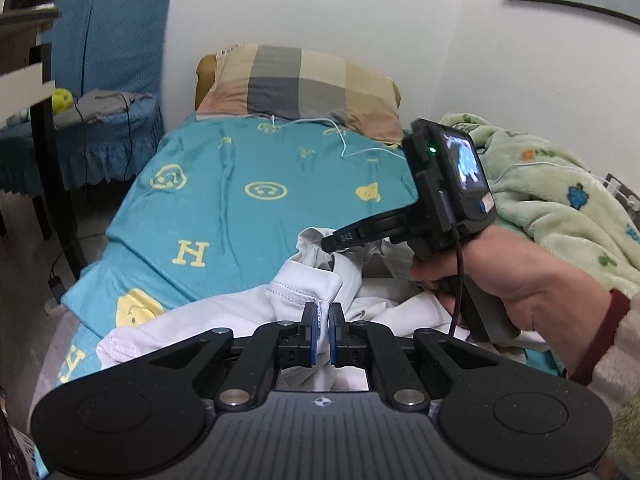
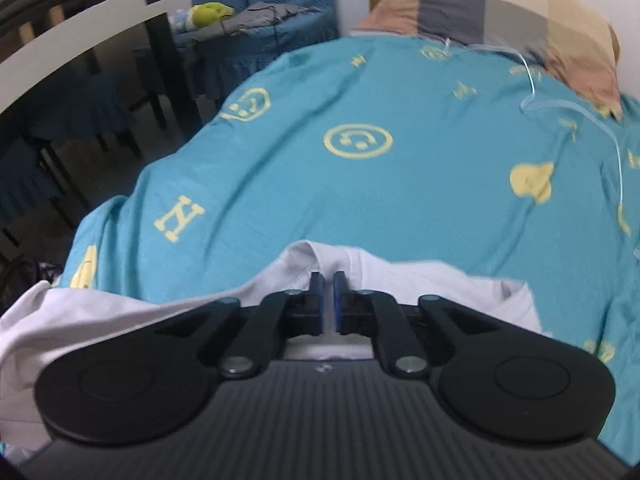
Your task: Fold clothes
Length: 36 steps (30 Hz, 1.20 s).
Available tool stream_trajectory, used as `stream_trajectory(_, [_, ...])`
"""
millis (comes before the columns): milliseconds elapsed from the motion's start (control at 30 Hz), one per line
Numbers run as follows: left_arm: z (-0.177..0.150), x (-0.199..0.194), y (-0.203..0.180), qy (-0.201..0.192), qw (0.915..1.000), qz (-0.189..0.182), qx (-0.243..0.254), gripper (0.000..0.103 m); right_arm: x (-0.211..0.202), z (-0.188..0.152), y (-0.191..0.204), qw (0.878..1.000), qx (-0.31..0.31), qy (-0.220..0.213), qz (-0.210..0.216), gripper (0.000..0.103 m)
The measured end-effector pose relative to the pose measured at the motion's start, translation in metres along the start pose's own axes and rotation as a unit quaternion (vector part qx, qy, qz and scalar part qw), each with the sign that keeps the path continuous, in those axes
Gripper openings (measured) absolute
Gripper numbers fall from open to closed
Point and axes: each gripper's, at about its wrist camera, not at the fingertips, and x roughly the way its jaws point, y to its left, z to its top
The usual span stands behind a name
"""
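A crumpled white garment (image 1: 304, 288) lies bunched on the near part of the bed. My left gripper (image 1: 324, 312) is shut on a stitched hem of it, with cloth pinched between the blue pads. In the left wrist view a hand (image 1: 520, 272) holds my right gripper (image 1: 330, 242), whose tip rests on a raised fold of the same garment further back. In the right wrist view the right gripper (image 2: 328, 280) is shut on an edge of the white garment (image 2: 120, 312), which spreads to both sides beneath it.
The bed carries a teal sheet (image 1: 240, 184) with yellow prints, a plaid pillow (image 1: 300, 80) at its head and a thin white cable (image 1: 344, 140). A green fleece blanket (image 1: 560, 200) is heaped on the right. A blue-covered chair (image 1: 112, 80) and dark table (image 2: 120, 20) stand left.
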Motion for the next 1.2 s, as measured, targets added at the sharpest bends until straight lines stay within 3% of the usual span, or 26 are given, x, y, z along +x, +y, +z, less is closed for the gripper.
stream_trajectory(133, [-0.001,0.003,0.002,-0.004,0.9999,0.013,0.008,0.009,-0.019,0.0,-0.011,0.998,0.047,-0.031,0.005,0.003])
stream_trajectory(267, [-0.002,0.003,0.002,-0.006,0.9997,0.025,0.007,0.033,-0.052,-0.002,-0.022,0.993,0.088,-0.075,0.01,0.003])
stream_trajectory(367, [-0.003,0.002,0.001,-0.004,0.9996,0.028,0.01,0.059,-0.076,-0.002,-0.032,0.987,0.121,-0.105,0.009,0.003])
stream_trajectory(500, [-0.005,0.008,-0.004,0.0,0.999,0.034,0.028,0.063,-0.104,-0.004,-0.04,0.978,0.154,-0.143,0.013,0.003])
stream_trajectory(667, [-0.011,0.024,-0.013,0.011,0.996,0.054,0.071,0.059,-0.119,-0.003,-0.05,0.97,0.169,-0.173,0.021,0.003])
stream_trajectory(767, [-0.011,0.029,-0.011,0.015,0.9963,0.052,0.067,0.049,-0.11,-0.004,-0.059,0.971,0.17,-0.164,0.042,0.003])
stream_trajectory(833, [-0.007,0.03,-0.007,0.011,0.9977,0.045,0.049,0.047,-0.098,-0.006,-0.061,0.973,0.168,-0.151,0.038,0.004])
stream_trajectory(967, [-0.001,0.03,0.003,0.003,0.9993,0.036,0.011,0.011,-0.073,-0.003,-0.058,0.977,0.155,-0.129,0.066,0.006])
stream_trajectory(1067, [0.003,0.026,0.01,-0.005,0.9994,0.03,-0.013,0.007,-0.062,0.005,-0.051,0.98,0.141,-0.12,0.079,0.007])
stream_trajectory(1133, [0.004,0.023,0.013,-0.009,0.9993,0.027,-0.023,0.006,-0.055,0.01,-0.047,0.983,0.12,-0.108,0.086,0.011])
stream_trajectory(1200, [0.006,0.021,0.014,-0.012,0.9993,0.023,-0.027,0.006,-0.049,0.017,-0.044,0.988,0.081,-0.089,0.096,0.034])
